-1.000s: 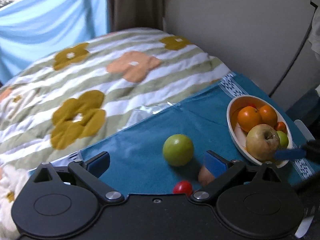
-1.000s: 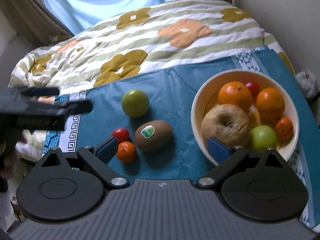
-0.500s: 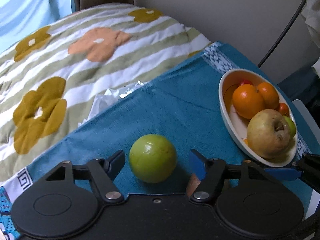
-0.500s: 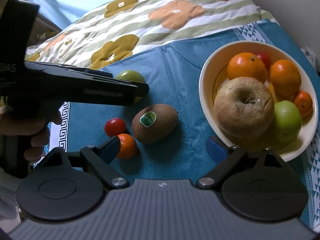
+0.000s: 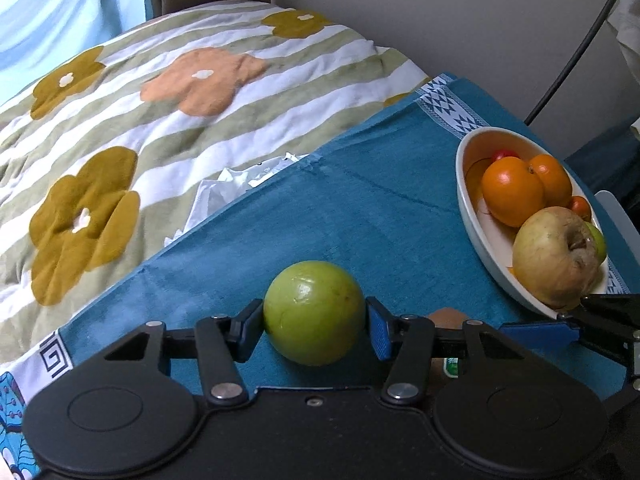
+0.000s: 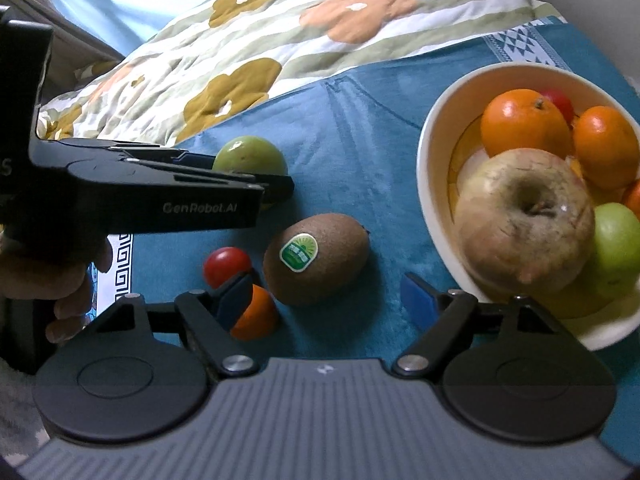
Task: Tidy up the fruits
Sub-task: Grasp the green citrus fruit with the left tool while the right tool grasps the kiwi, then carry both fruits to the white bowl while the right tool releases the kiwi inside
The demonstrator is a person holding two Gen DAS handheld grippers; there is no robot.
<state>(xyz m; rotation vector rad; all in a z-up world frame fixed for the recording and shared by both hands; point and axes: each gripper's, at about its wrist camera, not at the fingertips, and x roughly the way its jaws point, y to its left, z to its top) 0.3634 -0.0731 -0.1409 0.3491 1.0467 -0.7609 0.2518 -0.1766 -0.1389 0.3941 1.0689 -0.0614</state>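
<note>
My left gripper (image 5: 315,322) is shut on a green apple (image 5: 315,312) that rests on the blue cloth (image 5: 380,208); the apple also shows in the right wrist view (image 6: 250,156), partly behind the left gripper. My right gripper (image 6: 326,300) is open and empty, just above a kiwi with a green sticker (image 6: 316,258). A cherry tomato (image 6: 226,266) and a small orange (image 6: 256,314) lie by its left finger. The cream bowl (image 6: 428,200) on the right holds oranges, a large yellowish apple (image 6: 524,220), a green apple and a red tomato.
A flowered striped quilt (image 5: 160,120) lies beyond the cloth's far edge. A wall (image 5: 440,12) and a dark cable stand behind the bowl. The person's hand (image 6: 68,280) holds the left gripper at the left of the right wrist view.
My left gripper has moved forward over the green apple and closed on it. My right gripper has come lower and closer to the kiwi and the bowl.
</note>
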